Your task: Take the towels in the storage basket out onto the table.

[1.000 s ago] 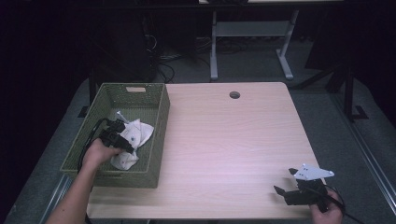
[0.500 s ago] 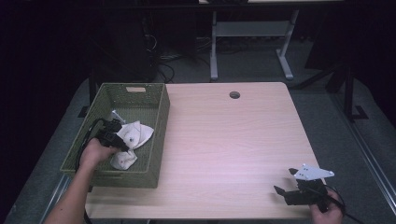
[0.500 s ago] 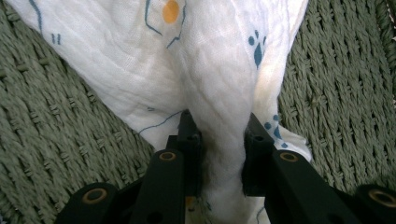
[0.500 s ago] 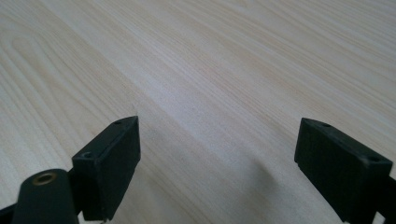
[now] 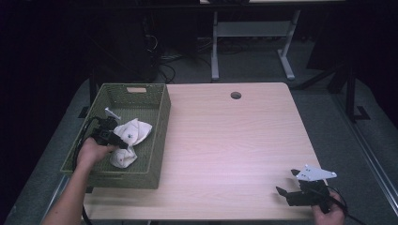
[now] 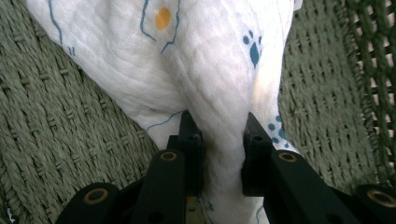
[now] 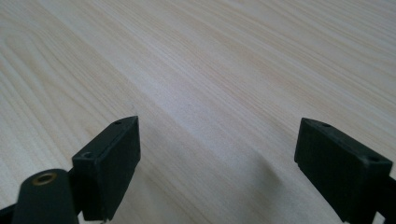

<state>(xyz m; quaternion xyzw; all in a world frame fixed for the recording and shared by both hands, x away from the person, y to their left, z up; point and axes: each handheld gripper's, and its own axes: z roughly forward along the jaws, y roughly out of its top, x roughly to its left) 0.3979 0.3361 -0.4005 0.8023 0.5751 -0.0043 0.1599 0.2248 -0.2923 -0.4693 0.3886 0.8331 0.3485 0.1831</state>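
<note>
A: Now, what changed at the left gripper (image 6: 219, 140)?

B: Its jaws have just closed on a fold of the white printed cloth (image 6: 210, 65), pinching it inside the green basket (image 5: 155, 136). The cloth looks ready for lifting.

A: Right gripper (image 7: 215, 158)?

B: Spread wide, empty, over the bare table (image 5: 234, 140).

Your left gripper (image 5: 123, 144) sits in the green basket (image 5: 159, 123), and its jaws, apart a second ago, now pinch a fold of the white printed cloth (image 6: 205, 70); in the left gripper view the fabric bunches tightly between the two pads. In the high view the cloth (image 5: 133, 132) looks gathered toward the jaws compared with before, and your left hand (image 5: 91, 152) sits slightly further toward the basket's far end.
</note>
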